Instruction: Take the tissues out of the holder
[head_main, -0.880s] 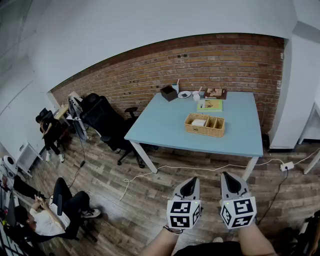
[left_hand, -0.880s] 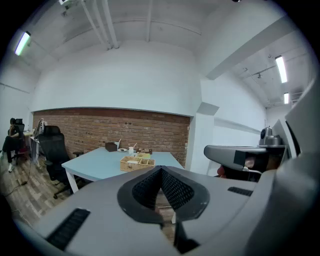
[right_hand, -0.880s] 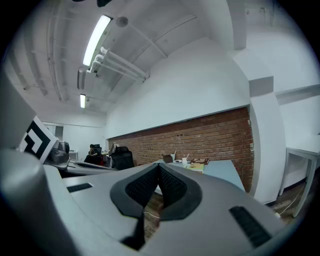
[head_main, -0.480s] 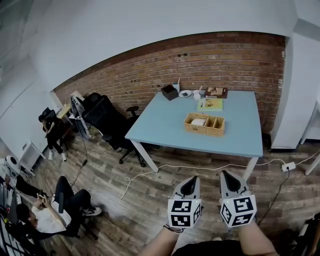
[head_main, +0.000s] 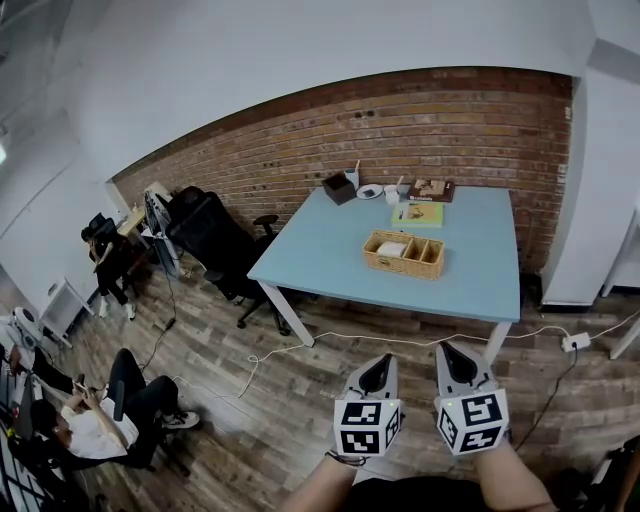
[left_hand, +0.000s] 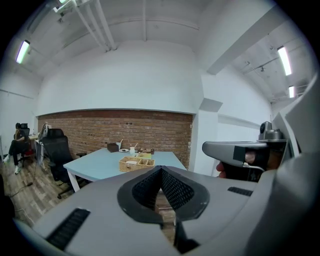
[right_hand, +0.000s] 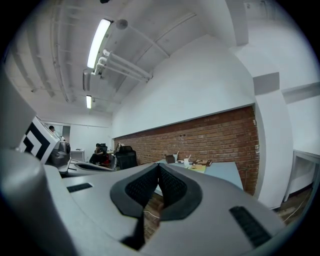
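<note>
Left tool (head_main: 380, 361) and right tool (head_main: 451, 351) hang closed, empty.

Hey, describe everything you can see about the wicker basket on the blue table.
The wicker basket is a low, tan, woven rectangle, divided into three open compartments. It sits flat on the light blue table, about mid-table. Its left compartment holds white tissues; the others look empty. Nothing else touches it.

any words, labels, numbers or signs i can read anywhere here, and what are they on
No text can be read in any view.
Patterns on the left cube and right cube: black-and-white squares only, no letters.
Any print on the green sheet on the table: too small to read.
Any print on the box by the wall: too small to read.
</note>
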